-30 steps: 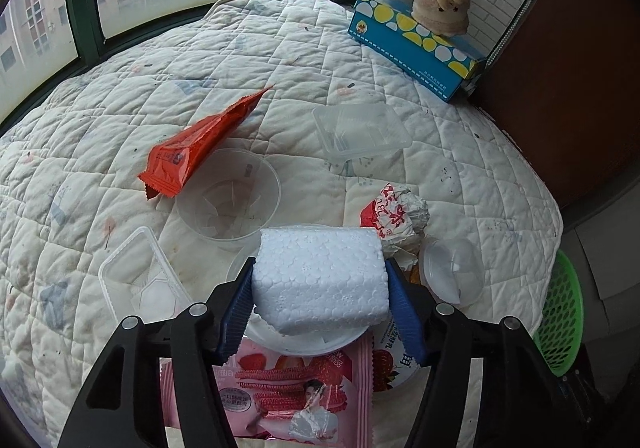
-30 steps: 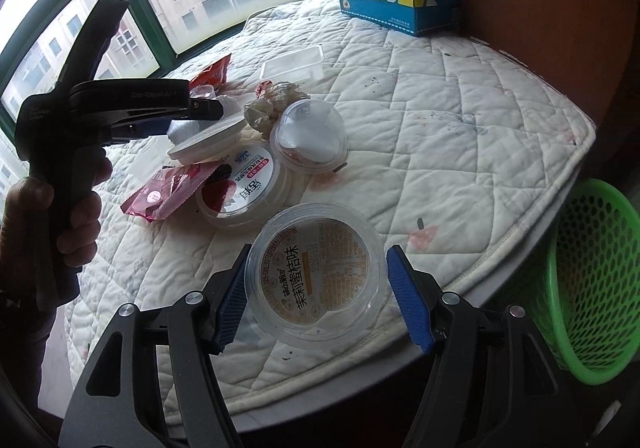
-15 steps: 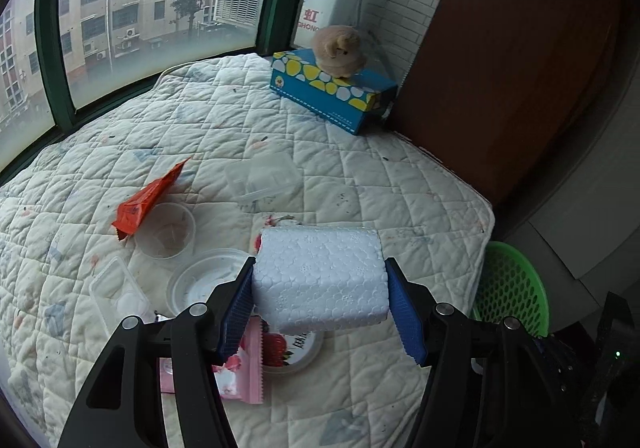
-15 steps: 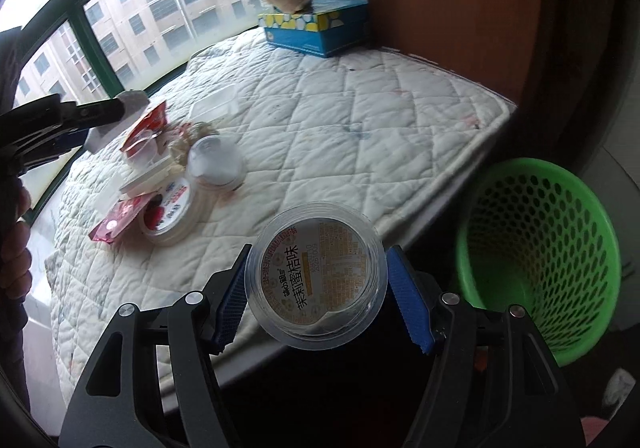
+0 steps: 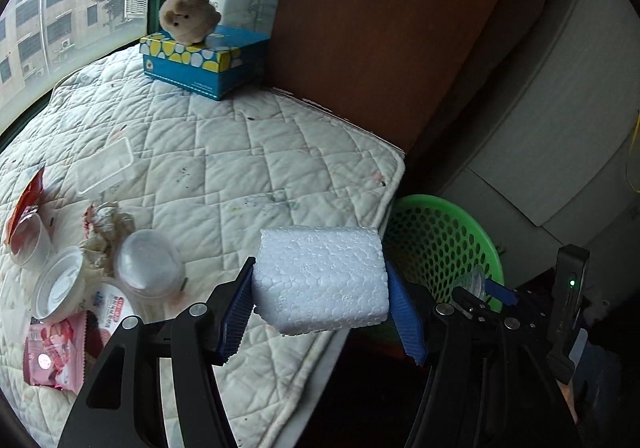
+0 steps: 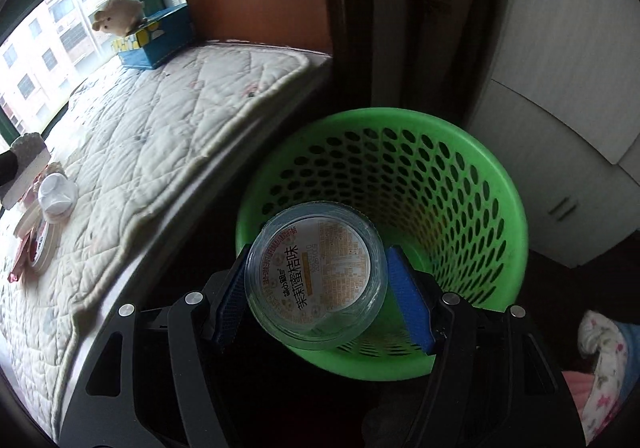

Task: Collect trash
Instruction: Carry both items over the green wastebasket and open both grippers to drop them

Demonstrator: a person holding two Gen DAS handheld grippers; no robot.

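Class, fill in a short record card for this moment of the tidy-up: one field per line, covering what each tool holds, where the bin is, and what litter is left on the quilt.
Left tool: shut on white foam block
Right tool: shut on clear round plastic cup with printed lid, over the bin
Bin: green perforated plastic basket, on the floor beside the quilted white mattress
Litter left: pink snack wrapper, clear domed lid, crumpled paper

the foam block [image 5: 322, 280] hides part of the green basket [image 5: 452, 244]; the cup's [image 6: 316, 276] print is unreadable.
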